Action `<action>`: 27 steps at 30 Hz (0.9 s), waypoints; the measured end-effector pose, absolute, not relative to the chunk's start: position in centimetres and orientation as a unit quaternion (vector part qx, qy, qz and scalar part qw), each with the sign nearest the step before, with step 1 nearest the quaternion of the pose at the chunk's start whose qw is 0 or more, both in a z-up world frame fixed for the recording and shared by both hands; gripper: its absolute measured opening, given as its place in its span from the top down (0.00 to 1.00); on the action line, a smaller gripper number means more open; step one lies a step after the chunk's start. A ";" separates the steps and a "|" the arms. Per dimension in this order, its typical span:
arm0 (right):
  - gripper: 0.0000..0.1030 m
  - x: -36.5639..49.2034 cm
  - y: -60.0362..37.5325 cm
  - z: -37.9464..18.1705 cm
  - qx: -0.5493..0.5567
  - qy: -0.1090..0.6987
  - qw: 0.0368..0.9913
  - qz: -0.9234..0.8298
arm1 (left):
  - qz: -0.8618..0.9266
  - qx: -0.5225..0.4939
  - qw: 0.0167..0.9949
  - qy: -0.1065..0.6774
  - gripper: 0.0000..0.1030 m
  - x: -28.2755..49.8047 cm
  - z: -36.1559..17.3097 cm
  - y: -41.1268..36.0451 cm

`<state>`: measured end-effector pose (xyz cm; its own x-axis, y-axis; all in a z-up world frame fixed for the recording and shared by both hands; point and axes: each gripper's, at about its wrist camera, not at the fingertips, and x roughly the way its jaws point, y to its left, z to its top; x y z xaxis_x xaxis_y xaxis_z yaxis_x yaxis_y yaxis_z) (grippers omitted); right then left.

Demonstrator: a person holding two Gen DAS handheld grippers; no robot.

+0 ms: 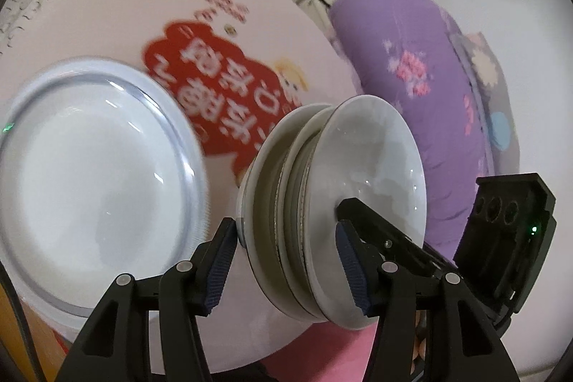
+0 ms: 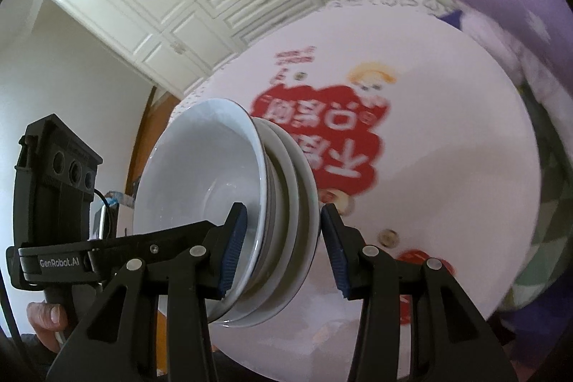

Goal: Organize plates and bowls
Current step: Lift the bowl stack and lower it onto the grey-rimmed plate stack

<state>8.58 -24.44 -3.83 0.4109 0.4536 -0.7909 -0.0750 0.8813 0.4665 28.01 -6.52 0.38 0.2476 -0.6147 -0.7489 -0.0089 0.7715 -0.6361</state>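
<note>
A stack of white bowls (image 1: 333, 213) stood on edge in the lower middle of both wrist views, above a round pink table (image 1: 107, 20) with a red printed patch (image 1: 218, 85).

In the left wrist view, the left gripper (image 1: 286, 256) was clamped on the stack, its blue pads (image 1: 220, 269) pressing the outermost rims on either side. The right gripper (image 1: 361, 213) reached in from the right, one finger inside the rightmost bowl.

In the right wrist view, the right gripper (image 2: 283, 249) straddled the same stack (image 2: 229, 213); its left pad (image 2: 232, 249) lay against the inside of the open bowl, and its right pad touched the outer rim, so it gripped the stack too. The left gripper (image 2: 229, 231) came in from the left edge, with a hand (image 2: 46, 317) below it.

A large white plate (image 1: 96, 178) lay flat on the table at the left of the left wrist view. A purple flowered quilt (image 1: 412, 67) filled the upper right.
</note>
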 end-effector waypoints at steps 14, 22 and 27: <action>0.58 11.4 -14.3 -4.5 0.145 0.530 0.798 0.246 | -0.127 -0.293 0.767 0.556 0.50 25.5 3.0 4.2; 0.57 12.2 -11.6 -7.1 0.143 0.560 0.777 0.250 | -0.102 -0.332 0.733 0.585 0.50 24.8 0.1 7.0; 0.57 12.1 -11.3 -7.8 0.144 0.572 0.766 0.256 | -0.105 -0.338 0.725 0.590 0.50 24.2 0.1 7.9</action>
